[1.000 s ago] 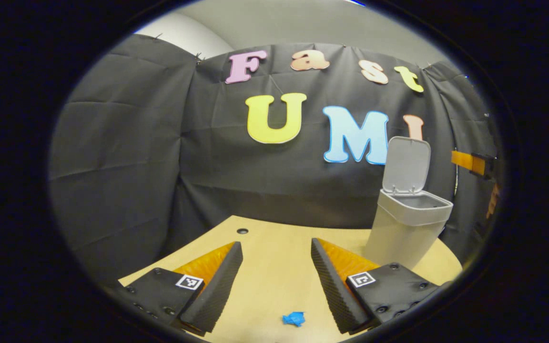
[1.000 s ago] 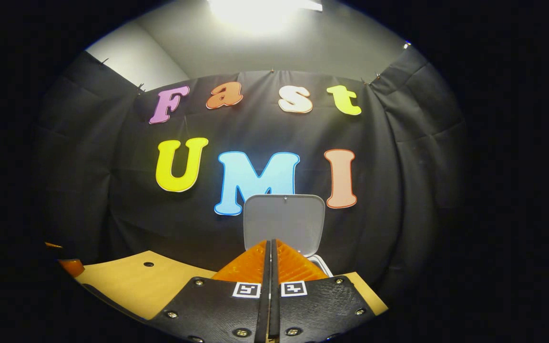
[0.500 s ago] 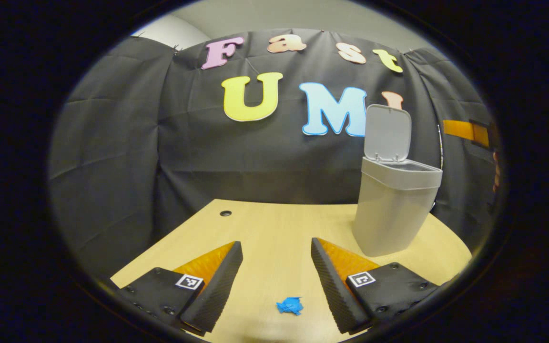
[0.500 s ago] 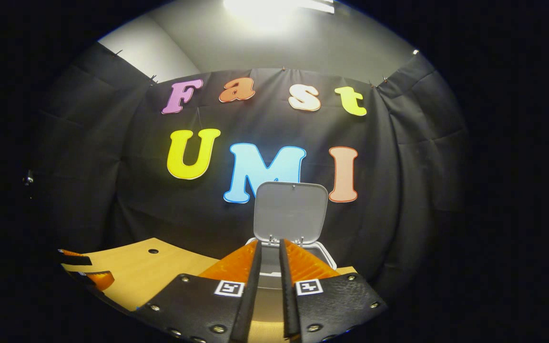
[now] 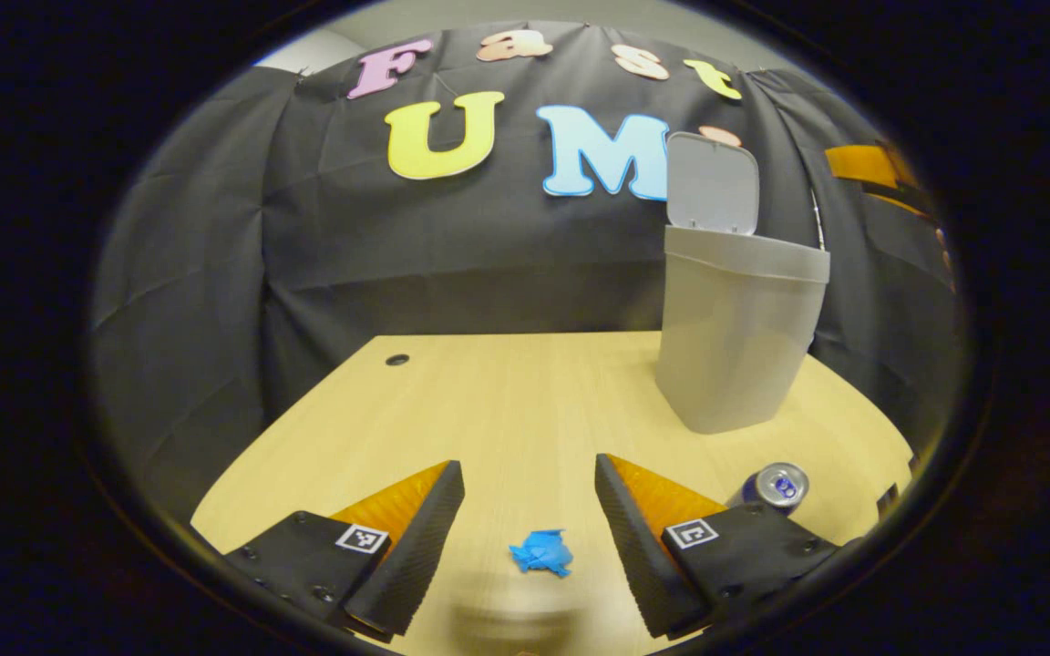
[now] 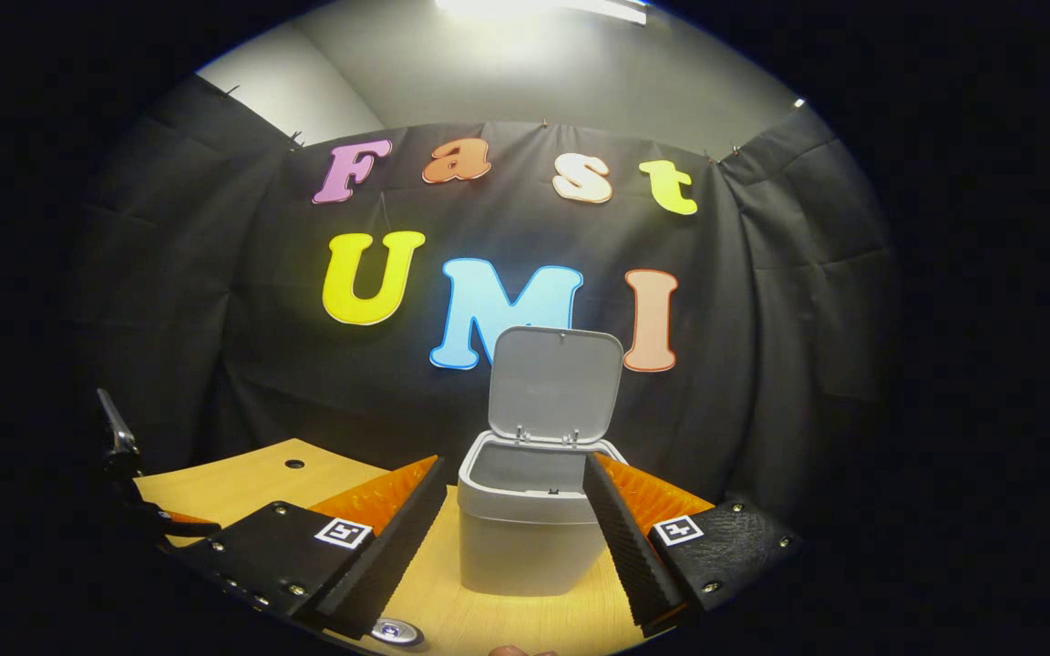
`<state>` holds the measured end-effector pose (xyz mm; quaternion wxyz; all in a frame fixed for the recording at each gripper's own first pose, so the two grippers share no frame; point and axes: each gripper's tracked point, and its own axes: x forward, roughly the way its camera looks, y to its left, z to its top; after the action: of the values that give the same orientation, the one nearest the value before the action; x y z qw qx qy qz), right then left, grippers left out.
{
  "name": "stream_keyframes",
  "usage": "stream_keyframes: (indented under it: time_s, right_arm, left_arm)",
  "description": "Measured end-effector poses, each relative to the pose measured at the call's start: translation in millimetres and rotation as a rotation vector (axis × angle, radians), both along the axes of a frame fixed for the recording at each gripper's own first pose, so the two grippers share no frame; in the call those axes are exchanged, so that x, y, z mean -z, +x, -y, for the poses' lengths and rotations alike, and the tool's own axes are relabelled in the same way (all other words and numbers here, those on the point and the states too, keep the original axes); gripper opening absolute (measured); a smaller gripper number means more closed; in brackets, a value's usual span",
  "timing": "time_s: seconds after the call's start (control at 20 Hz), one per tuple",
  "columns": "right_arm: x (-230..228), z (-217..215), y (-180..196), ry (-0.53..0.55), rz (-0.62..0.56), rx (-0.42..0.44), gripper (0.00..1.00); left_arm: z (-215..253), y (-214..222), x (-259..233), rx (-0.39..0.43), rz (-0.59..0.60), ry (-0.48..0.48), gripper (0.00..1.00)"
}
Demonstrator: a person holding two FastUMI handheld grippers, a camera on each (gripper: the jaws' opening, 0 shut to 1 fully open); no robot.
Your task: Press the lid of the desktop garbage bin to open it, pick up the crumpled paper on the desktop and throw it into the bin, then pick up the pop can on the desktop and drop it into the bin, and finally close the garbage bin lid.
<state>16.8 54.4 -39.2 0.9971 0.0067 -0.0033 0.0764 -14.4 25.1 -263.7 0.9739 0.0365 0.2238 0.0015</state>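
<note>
With the bin (image 5: 736,342) lid (image 5: 712,182) up at one o'clock, the blue crumpled paper (image 5: 541,553) lies on the desk (image 5: 507,401) dead ahead at twelve o'clock between the spread-open left gripper's (image 5: 525,519) fingers, nearer it than the likewise open right gripper (image 6: 511,538).

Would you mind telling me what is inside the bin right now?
The bin stands open; its upper inner walls look bare. The bottom is hidden by its front rim.

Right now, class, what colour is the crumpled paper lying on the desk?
Bright blue. The crumpled paper shows best in the left gripper view, on the desk.
</note>
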Motion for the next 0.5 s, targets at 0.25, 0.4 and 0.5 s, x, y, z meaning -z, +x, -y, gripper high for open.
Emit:
stream_keyframes:
  time_s: [0.25,0.4,0.5]
  right_arm:
    - [10,8,-14,-0.019,-0.042,0.037,0.97]
    - [17,13,-22,-0.014,-0.071,0.064,0.97]
    - [21,15,-26,-0.017,-0.089,0.077,0.96]
  left_arm:
    - [-1,-3,59,0.011,-0.121,-0.018,0.96]
    - [-4,-3,91,0.009,-0.182,-0.03,0.95]
    - [-7,-1,110,0.0,-0.225,-0.038,0.96]
